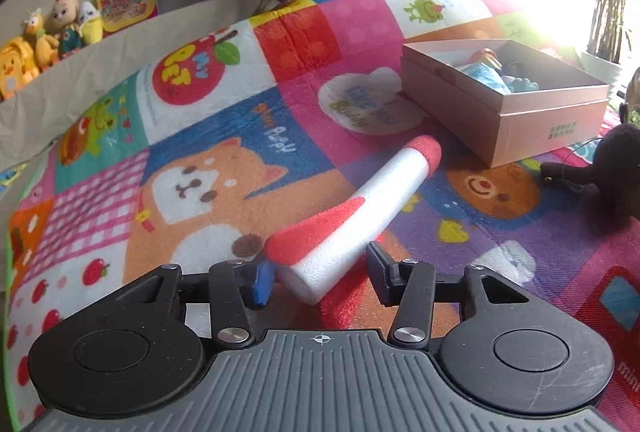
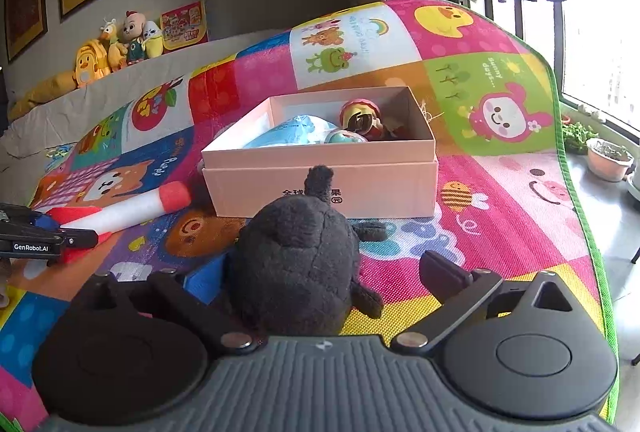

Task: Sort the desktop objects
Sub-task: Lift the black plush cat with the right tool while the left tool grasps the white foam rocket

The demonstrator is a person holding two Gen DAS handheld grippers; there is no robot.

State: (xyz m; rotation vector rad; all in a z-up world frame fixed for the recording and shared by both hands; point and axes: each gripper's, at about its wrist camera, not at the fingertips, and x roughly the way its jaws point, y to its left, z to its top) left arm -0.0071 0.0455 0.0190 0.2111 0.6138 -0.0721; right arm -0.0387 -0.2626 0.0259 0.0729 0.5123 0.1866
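Black plush (image 2: pixel 296 264) sat on the mat (image 2: pixel 500 232) between the right tool's (image 2: pixel 324 272) wide-apart jaws, near the box (image 2: pixel 320 187). Left tool (image 1: pixel 320 266) straddled the foam rocket's (image 1: pixel 360 199) tail, one pad touching; whether it was clamped I cannot tell.

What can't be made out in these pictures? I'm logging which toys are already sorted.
- Toys in the pink box: right wrist view, partly hidden by its near wall; left wrist view, washed out by window glare.
- Black plush toy: only its back shows; in the left wrist view the edge cuts it off.
- Left gripper on the foam rocket: pad contact unclear.
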